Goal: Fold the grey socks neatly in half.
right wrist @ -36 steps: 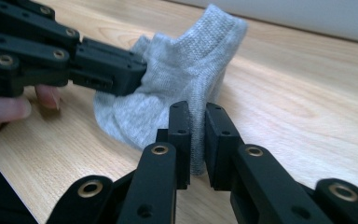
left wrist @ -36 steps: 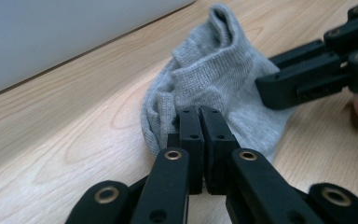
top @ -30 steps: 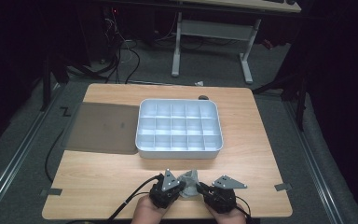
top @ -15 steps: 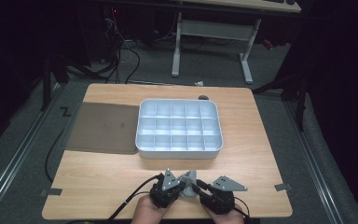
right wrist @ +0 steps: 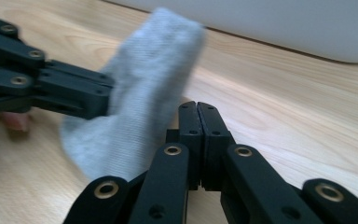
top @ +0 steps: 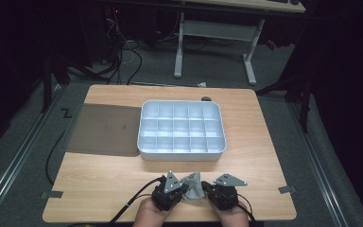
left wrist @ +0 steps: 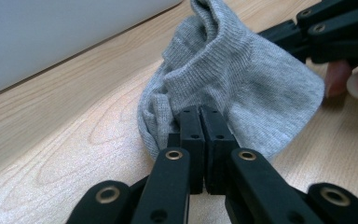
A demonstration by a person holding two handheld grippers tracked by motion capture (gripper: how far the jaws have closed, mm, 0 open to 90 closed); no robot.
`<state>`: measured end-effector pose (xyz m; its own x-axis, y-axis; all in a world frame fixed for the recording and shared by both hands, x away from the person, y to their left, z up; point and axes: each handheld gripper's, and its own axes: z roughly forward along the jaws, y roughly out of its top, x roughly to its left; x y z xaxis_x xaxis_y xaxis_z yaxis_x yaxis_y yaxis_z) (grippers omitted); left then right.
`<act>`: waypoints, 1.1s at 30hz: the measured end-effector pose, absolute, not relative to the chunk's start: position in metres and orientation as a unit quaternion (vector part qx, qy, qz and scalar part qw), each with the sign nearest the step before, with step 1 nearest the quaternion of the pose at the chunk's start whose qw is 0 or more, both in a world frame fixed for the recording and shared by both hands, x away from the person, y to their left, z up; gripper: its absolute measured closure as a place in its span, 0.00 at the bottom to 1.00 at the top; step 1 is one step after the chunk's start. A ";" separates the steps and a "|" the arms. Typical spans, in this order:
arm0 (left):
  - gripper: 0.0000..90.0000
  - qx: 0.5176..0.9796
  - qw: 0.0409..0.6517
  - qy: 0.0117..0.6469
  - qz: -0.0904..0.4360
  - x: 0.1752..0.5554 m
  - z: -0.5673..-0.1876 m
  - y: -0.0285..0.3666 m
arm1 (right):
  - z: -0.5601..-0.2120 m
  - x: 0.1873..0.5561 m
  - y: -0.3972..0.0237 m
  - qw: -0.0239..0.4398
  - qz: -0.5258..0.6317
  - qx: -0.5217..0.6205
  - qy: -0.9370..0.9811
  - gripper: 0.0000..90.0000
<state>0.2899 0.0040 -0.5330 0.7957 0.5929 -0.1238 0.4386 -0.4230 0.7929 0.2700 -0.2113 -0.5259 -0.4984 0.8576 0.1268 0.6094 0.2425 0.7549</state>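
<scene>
Grey sock (top: 193, 186) bunched upright at near edge of desk (top: 99, 179), between both grippers, just in front of compartment tray (top: 181, 154). Left gripper (left wrist: 204, 122) fingers pressed together, pinching sock's lower fold. Right gripper (right wrist: 198, 117) fingers just snapped closed, tips meeting beside sock; fabric between them not discernible.

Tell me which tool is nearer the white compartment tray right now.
Left, by a little. The left tool sits just short of the white compartment tray, under its middle; the right tool lies beside it, slightly farther toward the table's near edge.
</scene>
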 end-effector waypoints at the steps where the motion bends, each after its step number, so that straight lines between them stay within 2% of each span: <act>1: 0.99 0.839 0.440 0.307 0.088 0.290 -0.533 0.004 | -0.526 0.270 -0.209 0.159 0.397 0.469 0.773 1.00; 26: 0.99 0.839 0.440 0.307 0.086 0.290 -0.533 0.004 | -0.518 0.254 -0.185 0.155 0.432 0.421 0.783 1.00; 30: 0.95 0.836 0.446 0.310 0.078 0.291 -0.533 0.006 | -0.519 0.254 -0.187 0.157 0.428 0.426 0.782 0.99; 32: 0.88 0.829 0.457 0.316 0.066 0.293 -0.533 0.009 | -0.519 0.255 -0.188 0.160 0.428 0.426 0.781 0.99; 33: 0.88 0.826 0.461 0.320 0.059 0.294 -0.533 0.012 | -0.519 0.255 -0.188 0.160 0.428 0.426 0.781 0.99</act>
<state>0.2936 0.0116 -0.5328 0.7886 0.5824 -0.1973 0.4734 -0.3702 0.7993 0.2550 -0.1883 -0.5190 -0.5856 0.8026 0.1140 0.5285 0.2714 0.8044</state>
